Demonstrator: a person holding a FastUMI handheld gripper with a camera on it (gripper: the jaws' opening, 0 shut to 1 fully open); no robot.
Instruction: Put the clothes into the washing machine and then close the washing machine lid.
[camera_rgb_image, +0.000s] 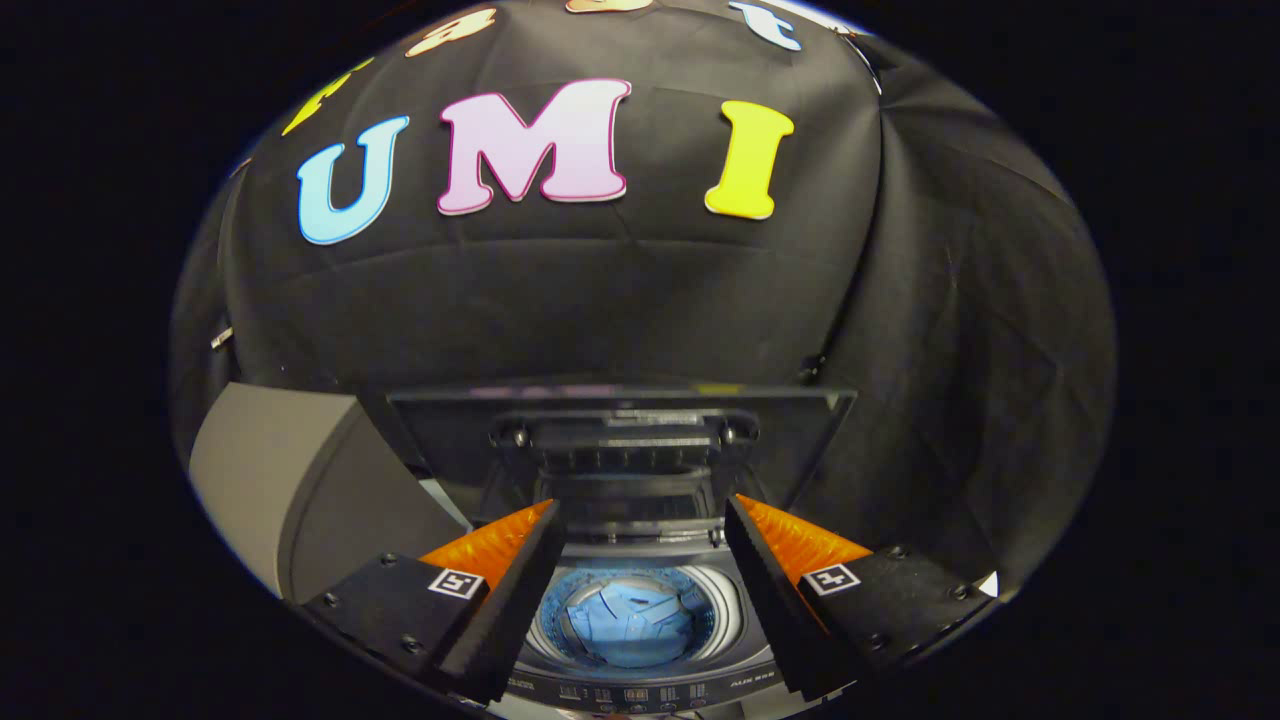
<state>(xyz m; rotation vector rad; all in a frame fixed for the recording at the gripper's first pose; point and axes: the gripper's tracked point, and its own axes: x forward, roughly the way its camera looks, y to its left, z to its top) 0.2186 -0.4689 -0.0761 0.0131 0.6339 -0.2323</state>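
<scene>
The gripper (640, 520) hangs released, fingers spread and empty, above the washing machine (640, 680), whose lid (620, 430) stands raised over blue clothes (632, 622) in the drum.

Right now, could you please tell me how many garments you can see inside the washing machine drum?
1: a light blue garment lies in the drum, below the raised lid and between the open tongs, which hold nothing. Others may be hidden beneath it.
</scene>
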